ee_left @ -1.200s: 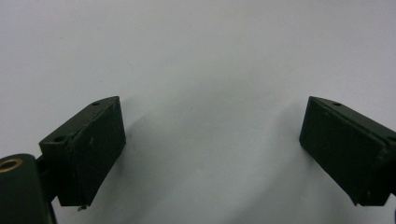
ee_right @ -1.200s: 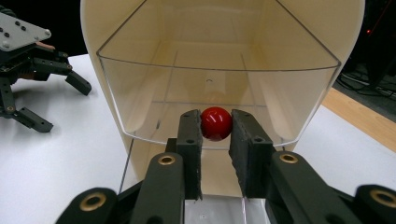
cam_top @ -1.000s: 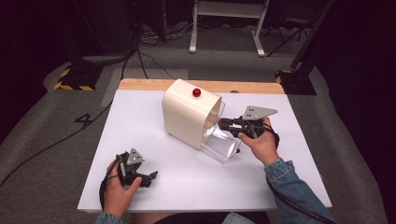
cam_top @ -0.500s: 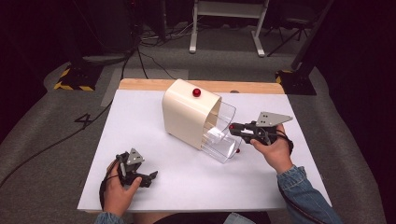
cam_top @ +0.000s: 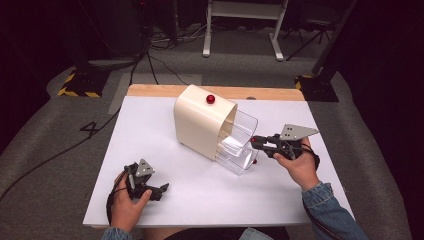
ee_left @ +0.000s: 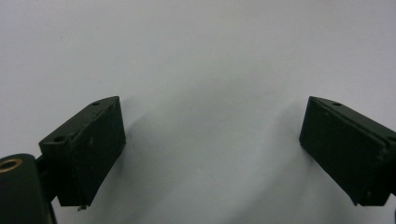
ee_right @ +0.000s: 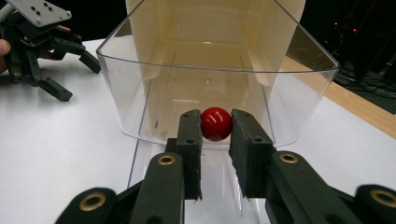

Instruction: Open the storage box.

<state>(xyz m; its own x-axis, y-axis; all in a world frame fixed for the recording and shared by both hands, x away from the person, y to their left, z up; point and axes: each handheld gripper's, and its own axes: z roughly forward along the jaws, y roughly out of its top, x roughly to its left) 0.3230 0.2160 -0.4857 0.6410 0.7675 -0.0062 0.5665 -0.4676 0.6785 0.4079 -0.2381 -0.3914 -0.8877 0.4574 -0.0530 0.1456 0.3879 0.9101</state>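
Drawer of clear plastic (cam_top: 239, 144) juts toward 4 o'clock out of the cream rounded plastic box (cam_top: 202, 122) standing mid-table on the white table (cam_top: 200, 200); a second small red knob (cam_top: 210, 99) sits on the box's top. At the drawer's front, the right claw (ee_right: 215, 126) is clamped on the round red ball knob (ee_right: 216, 123). Over at 7 o'clock, the left claw (ee_left: 212, 140) rests on the table, its jaws spread wide with nothing between them.
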